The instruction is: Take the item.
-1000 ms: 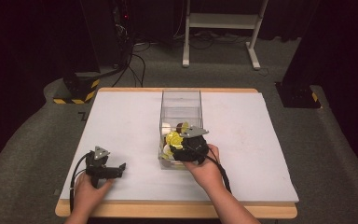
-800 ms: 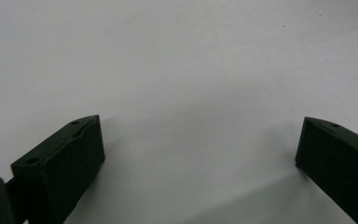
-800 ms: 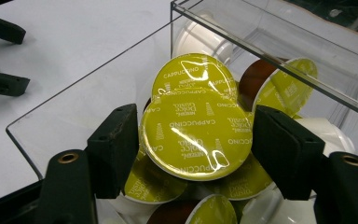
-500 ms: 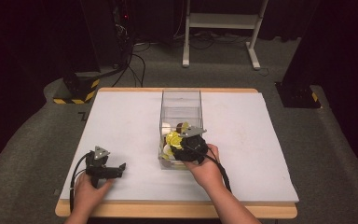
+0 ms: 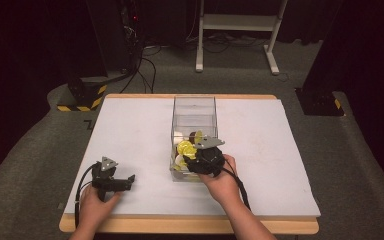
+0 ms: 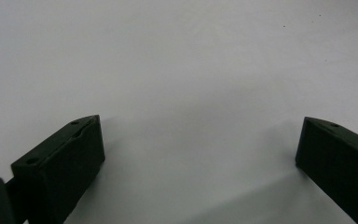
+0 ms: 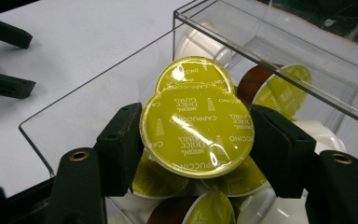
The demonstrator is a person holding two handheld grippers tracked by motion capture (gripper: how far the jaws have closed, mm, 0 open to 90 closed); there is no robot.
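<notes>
Right gripper [image 7: 196,140]: its two black jaws are clenched on one round coffee capsule with a glossy yellow-green foil lid [image 7: 196,131] printed "CAPPUCCINO", one jaw against each side of the rim, lid facing the camera. Directly behind the held capsule, partly overlapped by it, sits a second yellow-green-lidded capsule [image 7: 186,72]. Beyond the right jaw lies a brown-bodied capsule with a yellow-green lid [image 7: 279,88], tilted on its side. Below the jaws, at least three more yellow-green lids show, partly hidden, among smooth white plastic capsule bodies [image 7: 198,44]; the full count cannot be told. All lie inside a clear, hard-walled rectangular plastic bin [image 7: 261,44], open-topped, thin straight edges. The high view puts this gripper [image 5: 202,152] over the near end of the bin [image 5: 194,107], the person's right hand [image 5: 223,181] behind it. Left gripper [image 6: 200,144]: two matte black wedge-shaped jaws released, wide apart, nothing between them, just over the smooth white tabletop [image 6: 177,60]. In the high view it [image 5: 125,181] rests well apart from the bin, left hand [image 5: 94,209] on it.
</notes>
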